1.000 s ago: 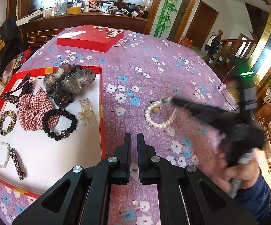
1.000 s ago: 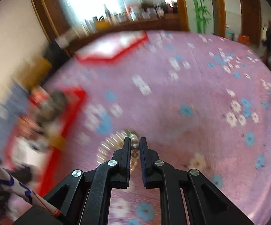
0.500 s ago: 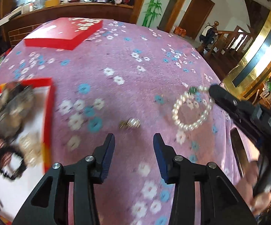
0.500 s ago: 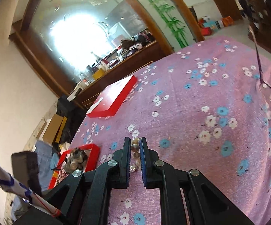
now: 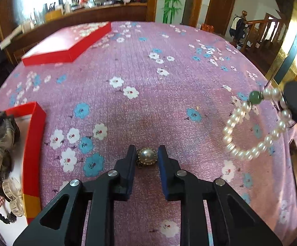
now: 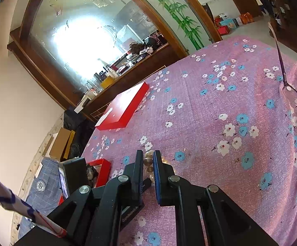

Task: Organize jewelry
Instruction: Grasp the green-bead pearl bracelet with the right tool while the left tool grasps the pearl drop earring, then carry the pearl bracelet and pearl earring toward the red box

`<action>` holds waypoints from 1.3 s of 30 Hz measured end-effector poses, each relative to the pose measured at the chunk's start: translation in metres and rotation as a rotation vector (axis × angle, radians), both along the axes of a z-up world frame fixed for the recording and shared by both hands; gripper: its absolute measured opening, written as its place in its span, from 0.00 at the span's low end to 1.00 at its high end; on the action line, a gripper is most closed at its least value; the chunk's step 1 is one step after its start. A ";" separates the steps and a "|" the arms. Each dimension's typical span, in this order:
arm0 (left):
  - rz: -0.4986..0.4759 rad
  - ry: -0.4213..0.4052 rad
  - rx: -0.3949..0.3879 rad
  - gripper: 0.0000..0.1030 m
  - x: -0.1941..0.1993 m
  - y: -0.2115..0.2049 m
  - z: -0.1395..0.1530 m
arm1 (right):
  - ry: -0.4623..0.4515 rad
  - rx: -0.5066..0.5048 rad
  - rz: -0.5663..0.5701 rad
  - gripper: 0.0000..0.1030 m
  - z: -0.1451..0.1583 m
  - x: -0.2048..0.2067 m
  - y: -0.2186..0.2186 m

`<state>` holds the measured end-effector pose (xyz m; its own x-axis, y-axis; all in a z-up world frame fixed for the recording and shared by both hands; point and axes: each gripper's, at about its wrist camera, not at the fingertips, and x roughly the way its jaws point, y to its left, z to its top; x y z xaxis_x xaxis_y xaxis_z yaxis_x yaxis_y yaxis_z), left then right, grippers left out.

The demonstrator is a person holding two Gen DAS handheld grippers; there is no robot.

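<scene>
A pearl brooch [image 5: 146, 157] with a gold studded rim lies on the purple floral cloth [image 5: 169, 82]. My left gripper [image 5: 147, 153] is open with its fingers on either side of the brooch, not closed on it. My right gripper [image 6: 148, 162] is shut on a white pearl bracelet [image 5: 257, 123] with one green bead, held hanging above the cloth at the right of the left wrist view. In the right wrist view a few pearls [image 6: 147, 157] show between the fingers. A red tray [image 5: 33, 143] with hair ties and claw clips sits at the left.
A flat red box lid [image 5: 66, 43] lies at the far side of the table, also in the right wrist view [image 6: 123, 108]. Eyeglasses [image 6: 296, 100] lie near the right table edge. A wooden counter with clutter stands behind the table.
My left gripper moved right, away from the tray, opened and came down around the brooch. My right gripper lifted the pearl bracelet off the cloth and carried it right.
</scene>
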<state>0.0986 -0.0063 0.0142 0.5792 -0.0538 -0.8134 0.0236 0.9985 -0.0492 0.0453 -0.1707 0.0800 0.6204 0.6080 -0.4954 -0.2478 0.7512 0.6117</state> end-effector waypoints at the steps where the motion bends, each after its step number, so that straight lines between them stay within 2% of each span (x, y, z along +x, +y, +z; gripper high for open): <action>1: -0.004 -0.015 0.021 0.19 -0.002 -0.002 -0.001 | 0.001 -0.003 0.000 0.10 0.000 0.000 0.001; 5: -0.008 -0.064 0.100 0.19 -0.010 -0.011 0.000 | 0.014 -0.025 -0.002 0.10 -0.003 0.000 0.006; 16: 0.032 -0.306 0.146 0.19 -0.036 -0.007 0.036 | 0.028 -0.066 -0.021 0.10 -0.009 0.003 0.009; 20: 0.036 -0.340 0.143 0.19 -0.039 -0.004 0.044 | 0.033 -0.082 -0.022 0.10 -0.011 0.004 0.011; 39: 0.053 -0.375 0.143 0.19 -0.048 -0.001 0.053 | 0.032 -0.110 -0.015 0.10 -0.014 0.004 0.018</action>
